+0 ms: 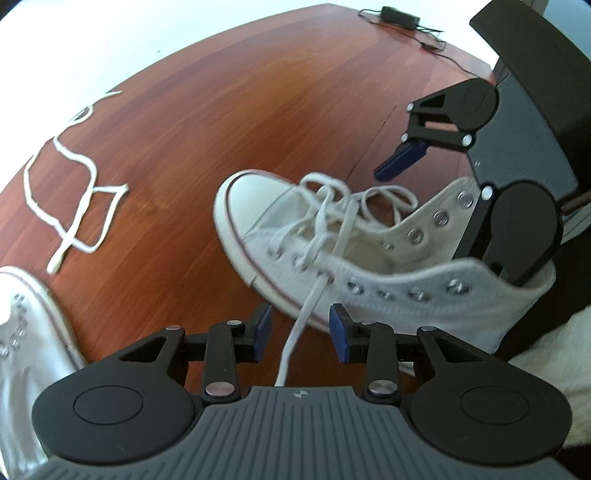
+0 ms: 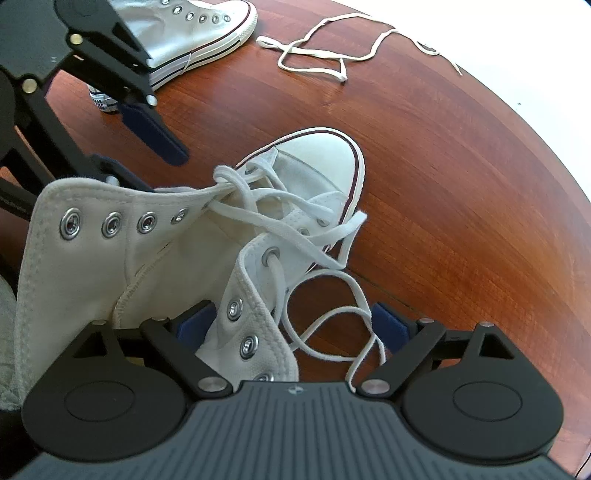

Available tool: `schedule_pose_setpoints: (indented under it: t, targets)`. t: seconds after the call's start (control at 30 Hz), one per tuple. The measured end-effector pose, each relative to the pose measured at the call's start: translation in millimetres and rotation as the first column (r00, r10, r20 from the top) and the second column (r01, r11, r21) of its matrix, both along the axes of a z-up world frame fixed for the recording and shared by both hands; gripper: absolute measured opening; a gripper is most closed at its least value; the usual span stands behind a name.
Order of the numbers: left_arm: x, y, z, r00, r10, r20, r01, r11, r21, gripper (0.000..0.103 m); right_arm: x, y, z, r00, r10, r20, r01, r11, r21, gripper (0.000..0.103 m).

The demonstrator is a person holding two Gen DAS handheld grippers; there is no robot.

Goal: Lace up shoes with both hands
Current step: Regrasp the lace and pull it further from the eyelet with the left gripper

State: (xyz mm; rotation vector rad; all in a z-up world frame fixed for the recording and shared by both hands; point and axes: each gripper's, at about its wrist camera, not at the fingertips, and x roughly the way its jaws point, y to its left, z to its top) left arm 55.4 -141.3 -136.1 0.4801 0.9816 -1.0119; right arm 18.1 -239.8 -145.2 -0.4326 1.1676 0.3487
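Your shoe [image 1: 369, 258], the white high-top you are lacing, sits near the middle of the wooden table [image 1: 221, 110], toe pointing toward the far edge and tilted up off its sole as far as the blur lets you judge. Only the lowest eyelets near the toe carry lace [image 2: 280, 218]; the crossings there are loose and tangled rather than snug. Above them, on both flaps, a row of metal eyelets stands empty up to the collar, so most of the lacing is left to do.

Your left gripper [image 1: 301, 332] is spread wide, and one lace end runs from a lower eyelet down between its blue pads without either pad touching it, so nothing is held there. Your right gripper [image 2: 291, 325] is also spread apart; the near eyelet flap and a slack loop of the other lace end lie between its fingers, but neither is pinched.

A second shoe [image 2: 192, 29] rests nearer the table's far left corner as the right camera sees it, with no lace visible in its eyelets, and a loose lace [image 2: 325, 55] lies coiled on the wood beside it. By that showing, one shoe is barely begun and the other not started
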Motion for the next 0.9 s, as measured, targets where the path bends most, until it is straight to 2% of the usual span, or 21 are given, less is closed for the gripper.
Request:
schedule_pose_setpoints:
  t: [0.03,0.1,0.13,0.23,0.37,0.5,0.9]
  targets:
    - [0,-2,0,1.0,-0.011,-0.005,0.011,1.0,-0.002,0.021,0,0,0,1.0,-0.001,0.001,0.001,1.0,0.0,0.091]
    - [2,-3,-1,1.0,-0.017,-0.021,0.017,1.0,-0.004,0.017,0,1,0,1.0,-0.002,0.002,0.002,1.0,0.0,0.091]
    - [4,-4,-3,0.999,-0.02,-0.036,0.019,1.0,-0.005,0.01,0,1,0,1.0,-0.003,0.003,0.003,1.0,0.0,0.091]
    - [7,-6,-4,0.998,-0.031,-0.061,0.031,0.999,-0.014,0.004,0,2,0,1.0,-0.005,0.004,0.005,1.0,0.0,0.091]
    - [2,-5,-4,0.999,-0.033,-0.028,0.033,0.999,0.009,0.004,0,2,0,1.0,-0.005,0.005,0.005,1.0,-0.002,0.091]
    - [2,-1,-5,1.0,0.001,0.005,-0.002,0.998,0.056,0.003,1,4,0,1.0,0.0,0.007,0.0,1.0,-0.006,0.091]
    - [-1,49,-11,0.992,0.128,-0.008,-0.125,0.983,0.134,0.003,0,4,2,1.0,0.008,0.006,-0.008,1.0,-0.013,0.091]
